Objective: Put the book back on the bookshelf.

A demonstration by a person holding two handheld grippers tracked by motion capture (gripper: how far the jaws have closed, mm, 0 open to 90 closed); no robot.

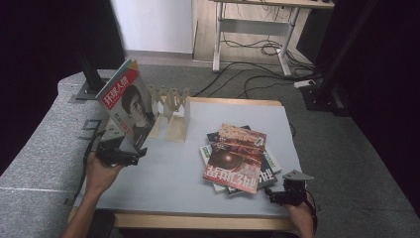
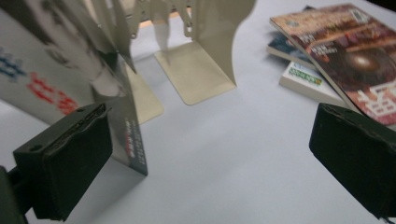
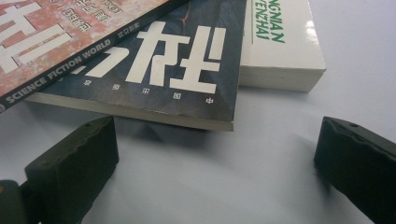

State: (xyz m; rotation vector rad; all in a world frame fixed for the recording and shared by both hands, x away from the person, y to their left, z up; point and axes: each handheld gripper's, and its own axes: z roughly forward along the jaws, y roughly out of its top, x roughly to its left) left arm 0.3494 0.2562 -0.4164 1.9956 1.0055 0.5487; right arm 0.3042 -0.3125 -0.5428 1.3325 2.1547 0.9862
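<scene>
High view: left gripper (image 1: 130, 154) jaws wide, empty, magazine (image 1: 128, 101) standing just ahead, leaning on the bookend rack (image 1: 171, 111); looks just released. Left gripper view: magazine beside the left jaw, untouched. Right gripper view: right gripper (image 3: 215, 172) jaws spread, empty, book stack (image 3: 154, 65) just ahead. Next, probably: right closes on the top book.

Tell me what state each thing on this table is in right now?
Magazine: upright, tilted, leaning on the rack.
Book rack: standing, its other slots unfilled.
Pile of books: lying flat, stacked askew.
Left claw: jaws wide apart, gripping nothing, magazine edge beside one jaw.
Right claw: jaws apart, nothing between them, low by the pile.
</scene>
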